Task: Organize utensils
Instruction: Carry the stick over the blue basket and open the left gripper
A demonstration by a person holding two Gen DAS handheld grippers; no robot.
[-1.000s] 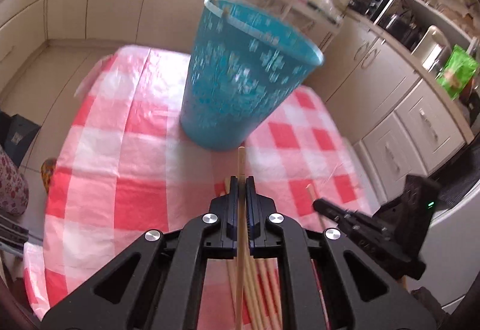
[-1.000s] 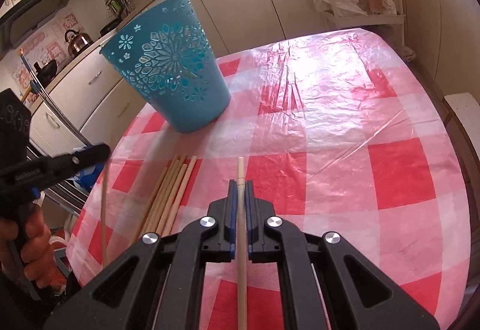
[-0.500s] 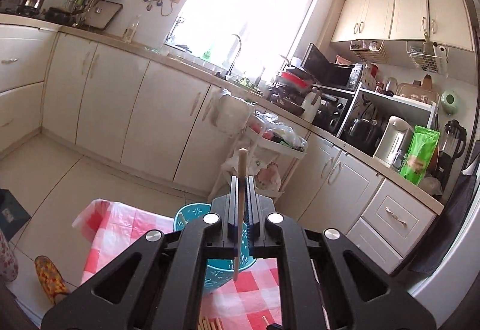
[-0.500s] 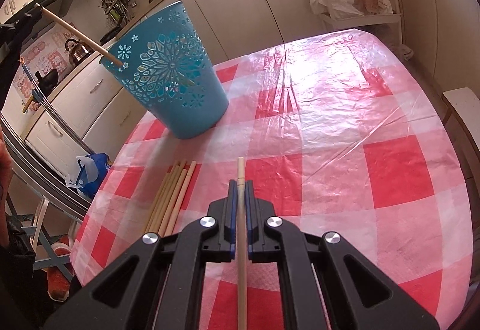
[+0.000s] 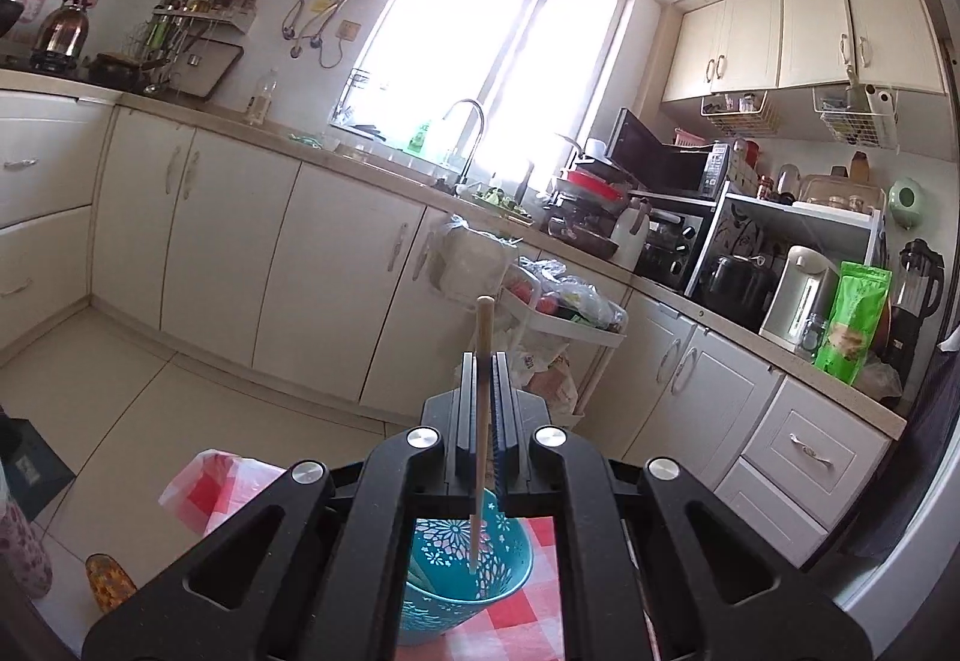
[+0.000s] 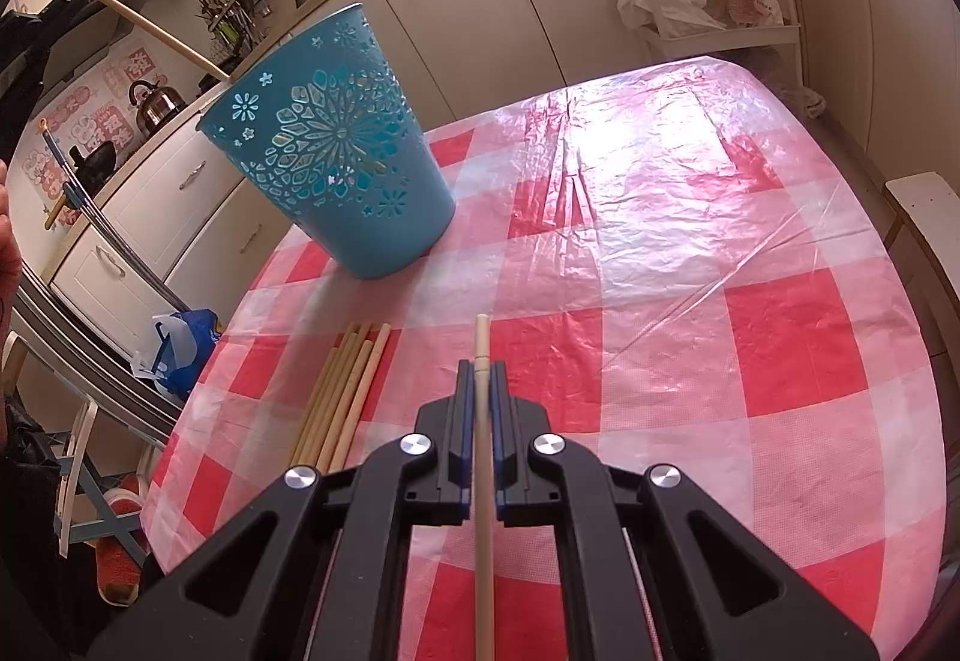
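Observation:
My left gripper is shut on a wooden chopstick and holds it above the blue perforated basket; the stick's lower tip hangs over the basket's mouth. In the right wrist view that chopstick slants down to the rim of the basket at the far left of the table. My right gripper is shut on another chopstick, held low over the red-and-white checked tablecloth. Several loose chopsticks lie on the cloth just left of it.
The table's left edge runs close to the loose chopsticks; a metal rack and a blue bag stand beyond it. White cabinets, a trolley and the worktop lie behind the table.
My left gripper has risen and tilted up from table level, carrying its chopstick over the basket; the stick's tip now points into the basket mouth. My right gripper has barely moved.

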